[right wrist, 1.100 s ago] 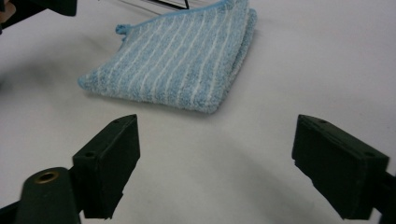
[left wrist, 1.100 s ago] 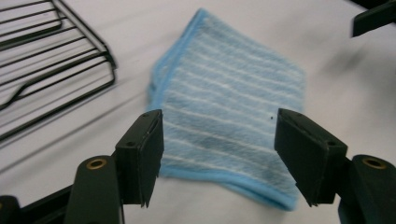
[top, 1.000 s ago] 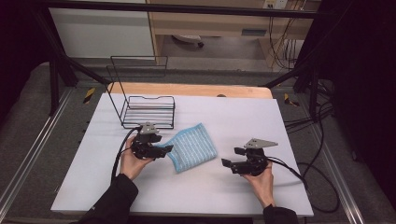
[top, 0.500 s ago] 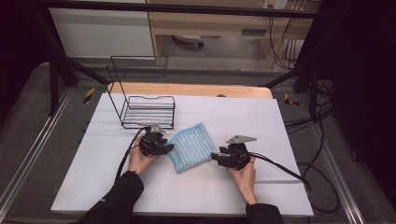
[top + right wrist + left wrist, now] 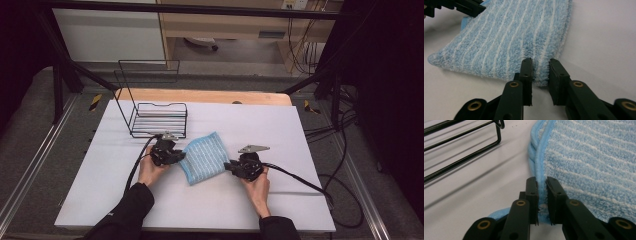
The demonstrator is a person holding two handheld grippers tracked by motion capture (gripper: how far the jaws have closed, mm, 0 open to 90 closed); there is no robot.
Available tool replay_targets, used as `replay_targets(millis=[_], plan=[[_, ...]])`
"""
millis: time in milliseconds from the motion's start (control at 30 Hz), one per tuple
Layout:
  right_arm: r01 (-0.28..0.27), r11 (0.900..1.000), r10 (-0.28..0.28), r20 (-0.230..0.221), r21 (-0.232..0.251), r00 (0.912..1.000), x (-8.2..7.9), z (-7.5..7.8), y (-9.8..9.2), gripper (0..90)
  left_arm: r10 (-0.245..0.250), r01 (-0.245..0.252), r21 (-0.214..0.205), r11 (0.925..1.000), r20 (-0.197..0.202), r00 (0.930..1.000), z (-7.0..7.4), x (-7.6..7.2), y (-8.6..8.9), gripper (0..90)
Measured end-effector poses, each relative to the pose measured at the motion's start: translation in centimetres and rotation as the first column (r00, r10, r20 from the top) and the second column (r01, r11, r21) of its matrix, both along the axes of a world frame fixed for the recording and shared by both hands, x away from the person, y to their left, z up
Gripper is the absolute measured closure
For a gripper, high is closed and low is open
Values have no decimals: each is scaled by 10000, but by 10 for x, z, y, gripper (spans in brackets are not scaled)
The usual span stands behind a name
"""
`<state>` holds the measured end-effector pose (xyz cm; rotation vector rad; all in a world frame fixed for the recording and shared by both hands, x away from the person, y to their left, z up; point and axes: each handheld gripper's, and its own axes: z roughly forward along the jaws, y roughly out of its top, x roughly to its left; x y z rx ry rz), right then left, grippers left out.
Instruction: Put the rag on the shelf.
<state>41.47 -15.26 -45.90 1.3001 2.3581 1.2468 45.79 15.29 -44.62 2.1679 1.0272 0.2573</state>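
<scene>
Both grippers' fingers have just been closing and now clamp the blue striped towel (image 5: 204, 157) on the counter (image 5: 300, 130): left gripper (image 5: 542, 192) on its piped edge, right gripper (image 5: 541, 72) on the opposite edge.

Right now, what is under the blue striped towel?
The blue striped towel is folded, its own layers stacked at the hem, lying on the white table. Anything beneath its middle is covered.

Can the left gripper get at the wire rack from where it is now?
Probably not yet. The left gripper, its jaws having just been closing, is clamped on the blue towel's edge. The wire rack stands close behind it with bare table between, so releasing should leave the way free.
</scene>
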Motion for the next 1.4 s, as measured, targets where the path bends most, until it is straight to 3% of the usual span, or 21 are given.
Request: replay_targets(millis=[233,500,733,967,1167,1267,1400], plan=[[-181,9998,181,16,64,9998,-1,4,-2,801,167,-168,81,9998,131,9998,3,-6,-2,845],[-528,9984,532,-194,202,9984,-6,19,-10,804,-17,20,181,9998,-178,9998,12,-23,0,850],[-1168,9929,1178,-523,214,9917,-9,24,-9,802,-166,177,292,9994,-379,9991,16,-55,8,850],[-1691,9856,1690,-243,-13,9853,-10,26,4,798,9,5,427,9991,-320,9995,16,-89,20,854],[-1881,9817,1879,-98,-279,9821,-4,28,11,796,110,-105,312,9995,-134,9998,15,-106,29,854],[-1924,9801,1921,-105,-482,9813,1,29,13,794,232,-235,231,9995,159,9996,14,-104,29,843],[-1841,9749,1803,-415,-1252,9827,3,27,12,774,428,-421,-122,9990,618,9972,16,-88,25,820]])
